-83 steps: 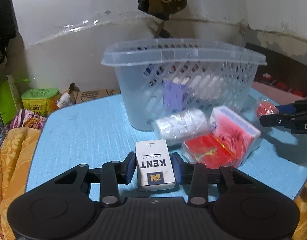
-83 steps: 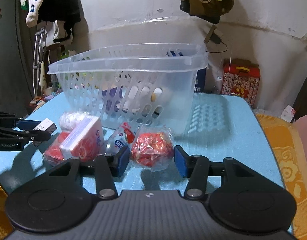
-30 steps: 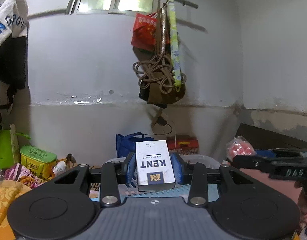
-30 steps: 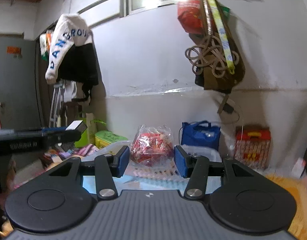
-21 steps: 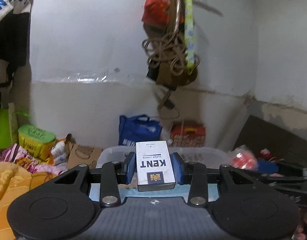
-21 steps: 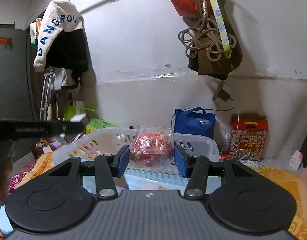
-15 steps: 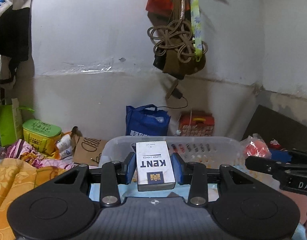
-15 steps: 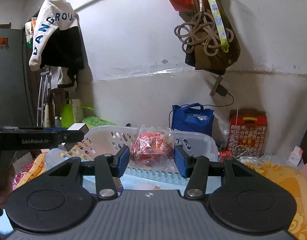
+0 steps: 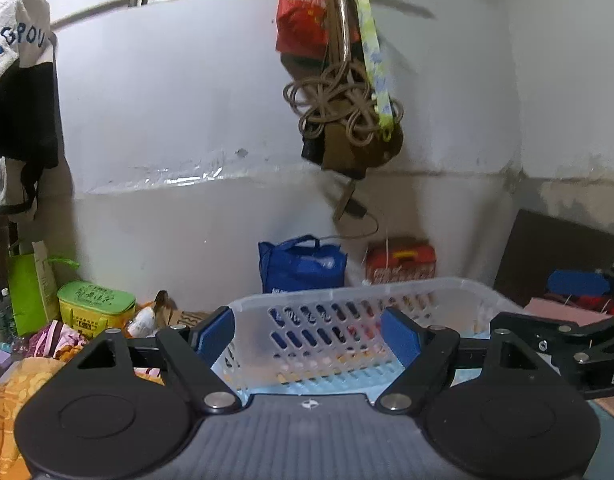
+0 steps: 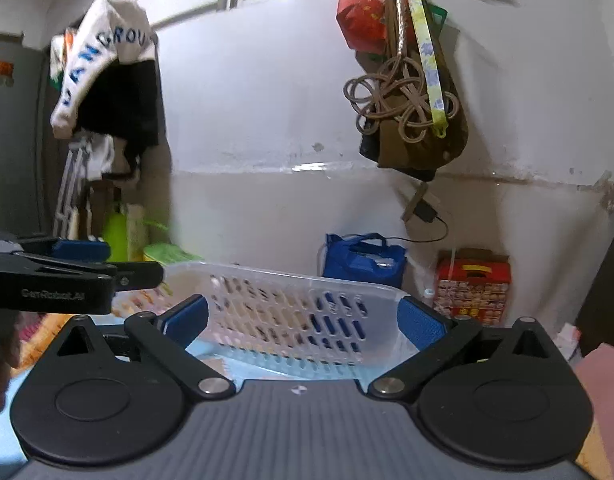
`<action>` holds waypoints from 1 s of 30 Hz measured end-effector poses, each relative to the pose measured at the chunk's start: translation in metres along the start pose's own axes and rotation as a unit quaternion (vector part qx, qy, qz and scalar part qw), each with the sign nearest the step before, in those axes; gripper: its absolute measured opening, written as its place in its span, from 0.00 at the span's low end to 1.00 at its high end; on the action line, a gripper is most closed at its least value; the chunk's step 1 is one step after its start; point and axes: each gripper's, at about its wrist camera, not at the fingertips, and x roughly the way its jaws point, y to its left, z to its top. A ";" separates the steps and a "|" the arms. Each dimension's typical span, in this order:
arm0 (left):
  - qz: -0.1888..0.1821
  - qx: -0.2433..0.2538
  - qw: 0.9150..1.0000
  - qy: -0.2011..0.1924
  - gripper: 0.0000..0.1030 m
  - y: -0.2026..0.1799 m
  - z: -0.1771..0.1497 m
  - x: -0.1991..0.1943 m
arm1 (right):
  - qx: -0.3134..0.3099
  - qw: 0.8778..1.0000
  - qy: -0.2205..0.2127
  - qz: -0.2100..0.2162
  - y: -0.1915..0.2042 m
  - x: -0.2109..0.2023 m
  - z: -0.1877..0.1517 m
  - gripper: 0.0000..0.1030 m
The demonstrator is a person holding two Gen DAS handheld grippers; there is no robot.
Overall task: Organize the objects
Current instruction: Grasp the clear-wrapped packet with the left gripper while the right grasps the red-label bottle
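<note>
Tongs on the left (image 9: pixel 307 334) gape apart above the laundry basket (image 9: pixel 359 300), holding nothing, likely just past a drop; right tongs (image 10: pixel 303 322) likewise gape over its rim. Basket contents are too blurred to name.

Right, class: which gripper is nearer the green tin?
Left. The green tin lies just left of the left gripper; the right gripper sits farther right, with the left gripper between it and the tin.
</note>
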 end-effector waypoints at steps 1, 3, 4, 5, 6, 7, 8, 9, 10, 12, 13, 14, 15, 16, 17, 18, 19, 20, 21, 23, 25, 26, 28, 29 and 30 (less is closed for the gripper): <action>-0.004 -0.002 1.000 -0.002 0.82 0.000 -0.001 -0.004 | 0.005 1.000 -0.005 0.000 0.000 -0.004 -0.001 1.00; -0.017 -0.001 1.000 -0.004 0.82 -0.001 -0.006 -0.011 | 0.011 1.000 -0.017 0.005 0.000 -0.016 -0.003 1.00; -0.021 0.002 1.000 -0.004 0.82 -0.003 -0.009 -0.015 | 0.013 1.000 -0.023 0.008 0.001 -0.022 -0.005 1.00; -0.023 0.007 1.000 -0.005 0.82 -0.005 -0.014 -0.020 | 0.014 0.999 -0.031 0.010 0.003 -0.029 -0.007 1.00; -0.024 0.011 1.000 -0.005 0.83 -0.008 -0.017 -0.024 | 0.012 0.999 -0.040 0.011 0.005 -0.037 -0.009 1.00; -0.026 0.014 1.000 -0.003 0.83 -0.010 -0.020 -0.027 | 0.010 0.999 -0.044 0.012 0.008 -0.041 -0.009 1.00; -0.028 0.016 0.999 0.001 0.83 -0.012 -0.024 -0.031 | 0.004 0.999 -0.044 0.018 0.012 -0.049 -0.011 1.00; -0.033 0.016 0.999 0.006 0.83 -0.013 -0.028 -0.036 | -0.005 0.999 -0.044 0.026 0.015 -0.055 -0.013 1.00; -0.039 0.017 0.999 0.008 0.83 -0.013 -0.031 -0.041 | -0.013 0.998 -0.046 0.030 0.018 -0.058 -0.016 1.00; -0.043 0.023 0.999 0.010 0.83 -0.015 -0.039 -0.047 | -0.026 0.998 -0.041 0.032 0.022 -0.064 -0.024 1.00; -0.040 0.026 0.999 0.011 0.83 -0.015 -0.041 -0.048 | -0.028 0.998 -0.035 0.033 0.022 -0.064 -0.026 1.00; -0.037 0.027 0.999 0.013 0.83 -0.016 -0.044 -0.049 | -0.028 0.999 -0.030 0.035 0.021 -0.064 -0.030 1.00; -0.035 0.027 0.999 0.015 0.83 -0.015 -0.046 -0.049 | -0.028 0.999 -0.024 0.036 0.020 -0.062 -0.033 1.00; -0.034 0.026 0.999 0.017 0.83 -0.015 -0.048 -0.049 | -0.023 0.999 -0.020 0.035 0.018 -0.061 -0.035 1.00; -0.035 0.026 0.999 0.021 0.83 -0.014 -0.051 -0.048 | -0.016 0.999 -0.015 0.035 0.015 -0.060 -0.037 1.00; -0.034 0.030 0.999 0.027 0.83 -0.014 -0.055 -0.047 | -0.008 0.999 -0.008 0.036 0.013 -0.058 -0.039 1.00; -0.032 0.035 0.998 0.032 0.83 -0.014 -0.057 -0.046 | -0.003 0.999 -0.002 0.038 0.011 -0.056 -0.041 1.00; -0.028 0.040 0.998 0.038 0.83 -0.013 -0.060 -0.046 | -0.001 0.999 0.005 0.039 0.009 -0.056 -0.044 1.00; -0.026 0.045 0.998 0.044 0.83 -0.013 -0.063 -0.045 | 0.000 0.999 0.011 0.038 0.007 -0.055 -0.046 1.00; -0.022 0.055 0.996 0.062 0.83 -0.013 -0.068 -0.044 | 0.006 0.999 0.021 0.031 0.004 -0.053 -0.050 1.00; -0.018 0.067 0.994 0.086 0.83 -0.013 -0.073 -0.044 | 0.013 0.999 0.042 0.029 0.002 -0.049 -0.053 1.00; -0.015 0.073 0.993 0.093 0.83 -0.012 -0.076 -0.044 | 0.016 0.998 0.054 0.028 0.001 -0.046 -0.054 1.00; -0.008 0.083 0.991 0.106 0.83 -0.012 -0.079 -0.043 | 0.018 0.997 0.070 0.021 0.001 -0.043 -0.058 1.00; -0.007 0.085 0.990 0.111 0.83 -0.011 -0.081 -0.044 | 0.017 0.996 0.086 0.014 0.003 -0.038 -0.058 1.00; -0.009 0.084 0.990 0.117 0.83 -0.009 -0.082 -0.045 | 0.018 0.995 0.101 0.008 0.004 -0.035 -0.060 1.00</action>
